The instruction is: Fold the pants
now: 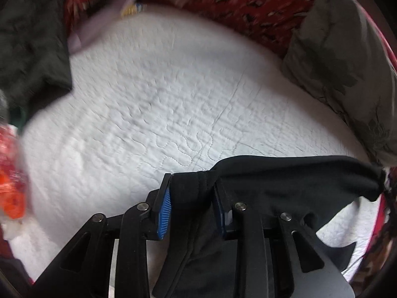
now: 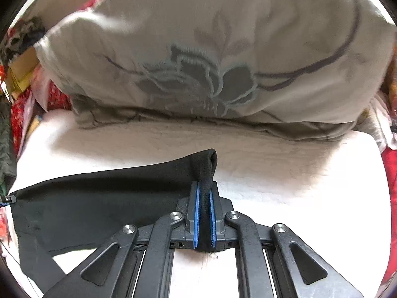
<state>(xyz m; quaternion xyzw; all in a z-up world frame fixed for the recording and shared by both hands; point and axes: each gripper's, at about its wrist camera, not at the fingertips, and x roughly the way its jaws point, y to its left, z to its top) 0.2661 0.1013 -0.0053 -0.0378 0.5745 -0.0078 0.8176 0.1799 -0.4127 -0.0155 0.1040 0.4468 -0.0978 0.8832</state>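
The black pants (image 1: 285,178) hang stretched between my two grippers above a white quilted bed (image 1: 153,104). My left gripper (image 1: 192,186) has its blue pads (image 1: 164,213) apart with a thick fold of the pants edge between them. My right gripper (image 2: 205,193) is shut tight on the other corner of the pants (image 2: 99,198), which run off to the left in the right wrist view. The fabric sags below both grippers.
A grey pillow with a flower print (image 2: 211,62) lies just ahead of the right gripper and shows at the right in the left wrist view (image 1: 347,57). A dark green garment (image 1: 27,39) and red patterned cloth (image 1: 248,2) border the bed. Orange items (image 1: 12,186) sit at left.
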